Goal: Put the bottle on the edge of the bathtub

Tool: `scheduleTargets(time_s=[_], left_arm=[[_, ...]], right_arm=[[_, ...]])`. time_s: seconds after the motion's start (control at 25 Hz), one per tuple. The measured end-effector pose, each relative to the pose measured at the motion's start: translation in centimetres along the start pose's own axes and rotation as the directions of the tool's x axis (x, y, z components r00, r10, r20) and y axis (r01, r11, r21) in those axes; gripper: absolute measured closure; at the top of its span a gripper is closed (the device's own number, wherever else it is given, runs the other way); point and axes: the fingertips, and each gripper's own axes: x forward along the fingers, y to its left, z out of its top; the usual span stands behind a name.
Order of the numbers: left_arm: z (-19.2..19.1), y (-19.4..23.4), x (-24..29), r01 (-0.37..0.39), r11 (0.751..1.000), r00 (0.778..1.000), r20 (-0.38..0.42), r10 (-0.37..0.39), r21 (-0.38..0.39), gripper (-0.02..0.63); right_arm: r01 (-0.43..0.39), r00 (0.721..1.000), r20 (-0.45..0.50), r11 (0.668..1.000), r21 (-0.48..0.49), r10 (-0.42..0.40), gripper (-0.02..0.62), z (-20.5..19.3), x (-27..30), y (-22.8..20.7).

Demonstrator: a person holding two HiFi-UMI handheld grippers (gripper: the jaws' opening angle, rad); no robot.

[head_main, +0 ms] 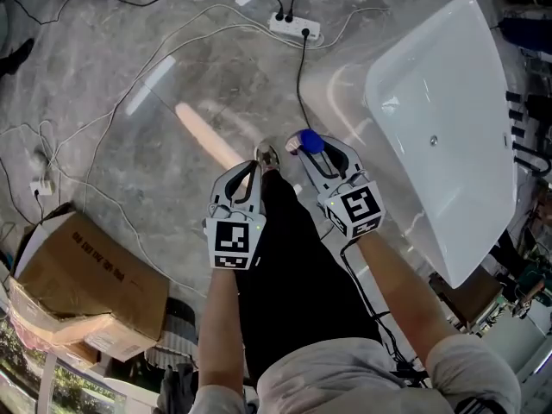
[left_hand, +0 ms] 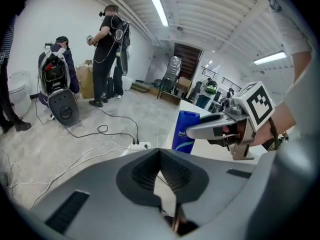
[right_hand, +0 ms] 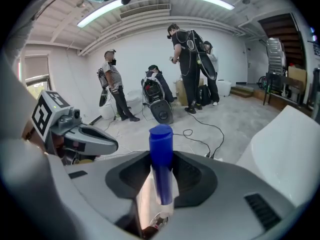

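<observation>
Gripping a blue bottle (right_hand: 161,170) upright, cap up, between the fingers (right_hand: 192,178) of the right gripper (right_hand: 162,155), with the pads pressing on its sides below the cap. Carrying it in the air just beside the rounded near end of the white bathtub (head_main: 448,145), not resting on the tub's edge. Keeping the left gripper (left_hand: 160,150) close beside the right one, on its left, without touching the bottle. Holding the left fingers (left_hand: 137,176) fully together with nothing between them. Pointing both grippers forward and downward, marker cubes facing up, above a dark trouser leg and a shoe (head_main: 267,156). Standing on a mottled grey floor (head_main: 129,50) crossed by loose white and black cables. Leaving a white power strip (head_main: 294,27) on the floor past the tub's corner, with black plugs in it, and a cardboard box (head_main: 86,283) off to the left. Sharing the room with several people (right_hand: 187,49) standing and crouching well apart by the far white wall, under long ceiling lights.
</observation>
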Motion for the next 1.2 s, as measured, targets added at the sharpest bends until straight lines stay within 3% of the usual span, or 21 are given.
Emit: scheduleTargets(time_s=[0.4, 0.72, 1.2], left_arm=[[-2.5, 4.1, 6.1, -0.038, 0.998, 0.999, -0.026, 0.037, -0.052, 0.595], [-5.7, 5.9, 11.2, -0.058, 0.995, 0.998, -0.021, 0.056, -0.086, 0.595], [-11.9, 7.5, 16.9, -0.040, 0.994, 0.998, 0.034, 0.043, -0.099, 0.595]], right_arm=[[0.013, 0.999, -0.049, 1.000, -0.014, -0.013, 0.449, -3.4, 7.5, -4.1], [0.047, 0.998, -0.032, 0.999, -0.015, -0.047, 0.450, -6.1, 12.3, -7.6], [0.129, 0.992, 0.005, 0.992, 0.019, -0.129, 0.450, -13.6, 16.0, -11.4]])
